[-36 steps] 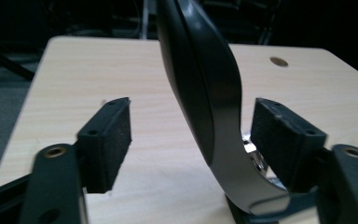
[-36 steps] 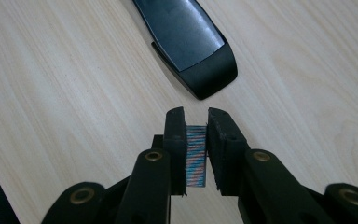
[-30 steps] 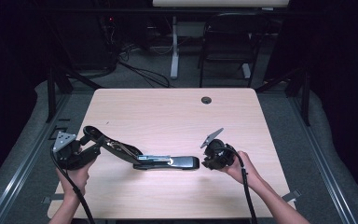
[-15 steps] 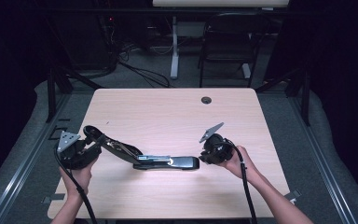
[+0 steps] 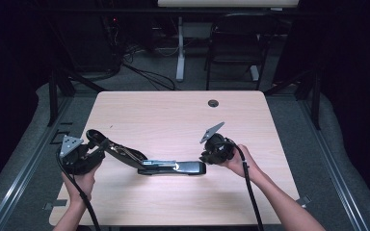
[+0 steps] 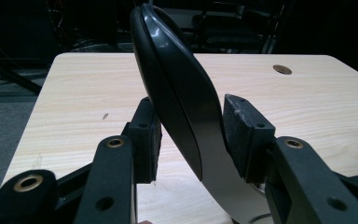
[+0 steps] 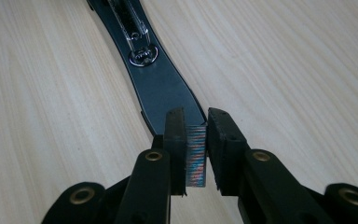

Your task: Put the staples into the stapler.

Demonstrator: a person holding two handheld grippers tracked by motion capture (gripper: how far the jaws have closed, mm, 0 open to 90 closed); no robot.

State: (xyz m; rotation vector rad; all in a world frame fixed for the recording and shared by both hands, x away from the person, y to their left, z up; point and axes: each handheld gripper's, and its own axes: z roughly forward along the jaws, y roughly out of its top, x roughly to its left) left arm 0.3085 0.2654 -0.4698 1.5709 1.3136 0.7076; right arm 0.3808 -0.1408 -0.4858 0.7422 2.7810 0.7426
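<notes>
1. While the stapler (image 5: pixel 173 167) lies opened out flat across the near half of the counter (image 5: pixel 173 115), its long axis runs roughly left to right as the high view shows it, with the base end pointing toward the person's right and the lid end angling up and away to the left.
2. At the right end, the right gripper (image 7: pixel 196 126) has its fingers (image 7: pixel 175 140) closed tight on the tip of the base, which lies flat on the wood; in the high view this gripper (image 5: pixel 211 156) sits just beside that end.
3. At the left end, the left gripper (image 6: pixel 191 135) has its fingers (image 6: pixel 244 135) on either side of the raised black lid (image 6: pixel 177 93); they have just been closing on it, and both pads appear to press its flanks. In the high view this gripper (image 5: pixel 89 149) is near the left edge of the counter.
4. From the left gripper view, the lid stands tilted up off the counter, its rounded nose pointing up and toward the far edge.
5. Both grippers work close to the near edge; the far half of the counter is bare wood apart from a small round cable hole (image 5: pixel 213 103) near the far edge.
6. Ahead of the stapler, open room stretches to the far edge and to both sides.
</notes>
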